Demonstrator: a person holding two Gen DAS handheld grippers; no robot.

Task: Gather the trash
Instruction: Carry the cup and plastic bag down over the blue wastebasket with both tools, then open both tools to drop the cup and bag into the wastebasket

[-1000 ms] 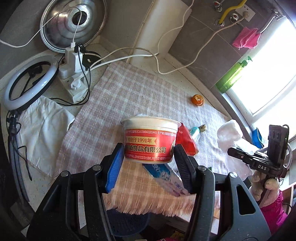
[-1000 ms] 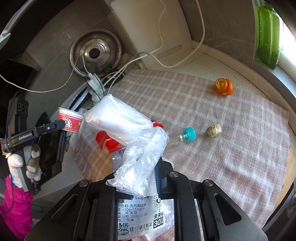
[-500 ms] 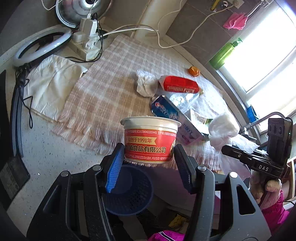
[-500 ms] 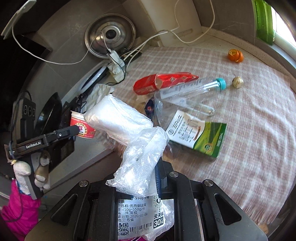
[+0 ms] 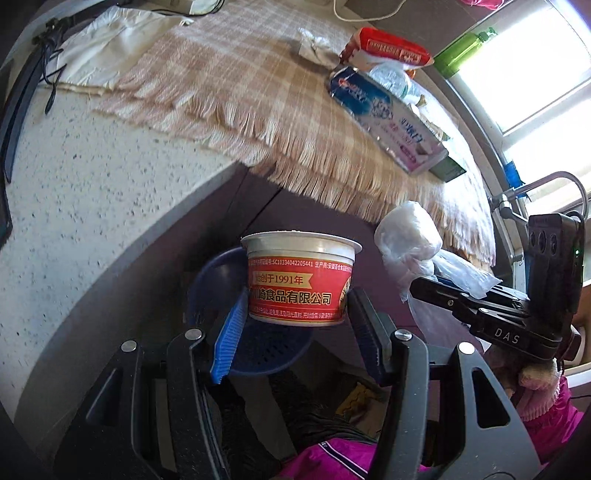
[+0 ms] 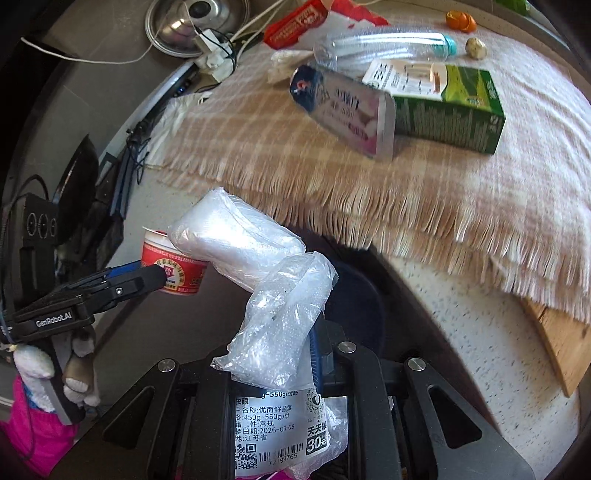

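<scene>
My left gripper (image 5: 297, 326) is shut on a red and white food cup (image 5: 299, 284), held upright between its blue pads. Right under the cup, below the counter's edge, stands a blue perforated waste basket (image 5: 207, 284). My right gripper (image 6: 306, 354) is shut on a crumpled clear plastic bag (image 6: 258, 266) with a printed label. In the left wrist view the bag (image 5: 406, 236) hangs just right of the cup. The right wrist view shows the cup (image 6: 166, 258) to the left of the bag, in the left gripper (image 6: 155, 275), with the dark basket (image 6: 362, 302) behind the bag.
A speckled counter (image 5: 92, 184) carries a fringed checked cloth (image 5: 236, 74). On the cloth lie a toothpaste box (image 6: 343, 107), a green carton (image 6: 454, 107), a clear bottle (image 6: 380, 44), a red packet (image 5: 384, 50), a crumpled tissue (image 5: 314, 48) and orange peel (image 6: 460, 20).
Both grippers have drawn back from over the cloth, past the counter's edge, and sunk. The cup now hangs over the blue basket. Both grips are unchanged.
</scene>
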